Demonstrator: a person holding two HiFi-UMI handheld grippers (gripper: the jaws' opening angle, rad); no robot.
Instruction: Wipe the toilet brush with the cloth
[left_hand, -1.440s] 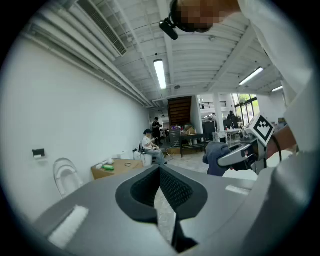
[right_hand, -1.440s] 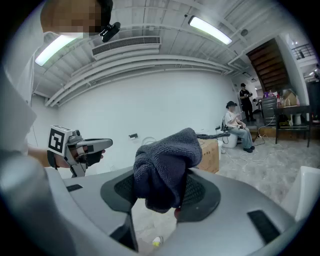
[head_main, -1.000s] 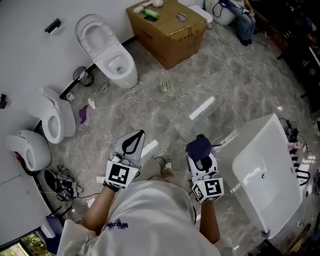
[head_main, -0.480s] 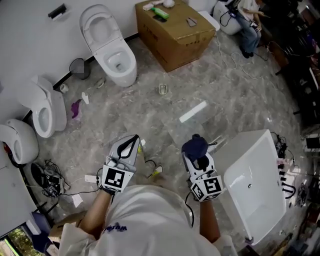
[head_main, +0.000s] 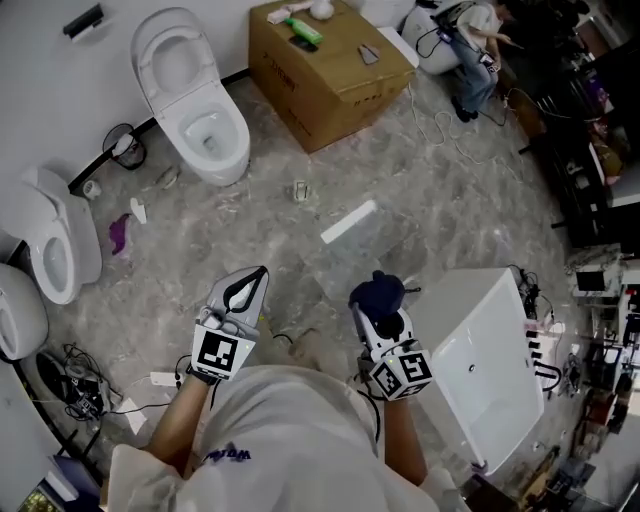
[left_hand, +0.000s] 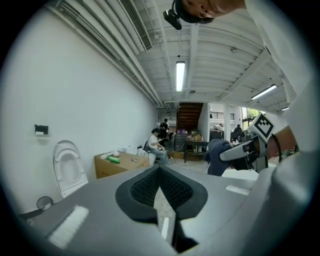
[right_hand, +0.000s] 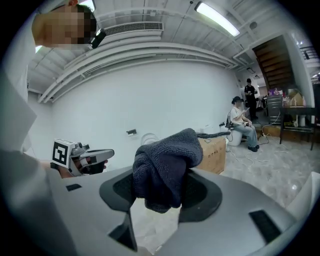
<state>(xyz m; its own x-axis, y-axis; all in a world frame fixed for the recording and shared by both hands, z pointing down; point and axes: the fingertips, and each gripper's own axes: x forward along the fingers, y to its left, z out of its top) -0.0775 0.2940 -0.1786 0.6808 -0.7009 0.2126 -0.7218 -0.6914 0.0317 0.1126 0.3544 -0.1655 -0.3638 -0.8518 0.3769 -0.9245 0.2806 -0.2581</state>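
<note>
My right gripper is shut on a bunched dark blue cloth, held above the marble floor in front of me. In the right gripper view the cloth bulges up between the jaws of that gripper and hides their tips. My left gripper is level with it to the left, shut, with nothing between its jaws. No toilet brush can be made out for certain. A green and white object lies on the cardboard box, too small to identify.
A white toilet with its lid up stands at the wall, with the cardboard box to its right. More toilets are at the left. A white basin unit stands close on my right. Cables and scraps litter the floor. A person sits far back.
The head view has shifted, so the toilet, box and basin unit slid leftward in frame. Both grippers keep their pose side by side, and the cloth stays in the right one.
</note>
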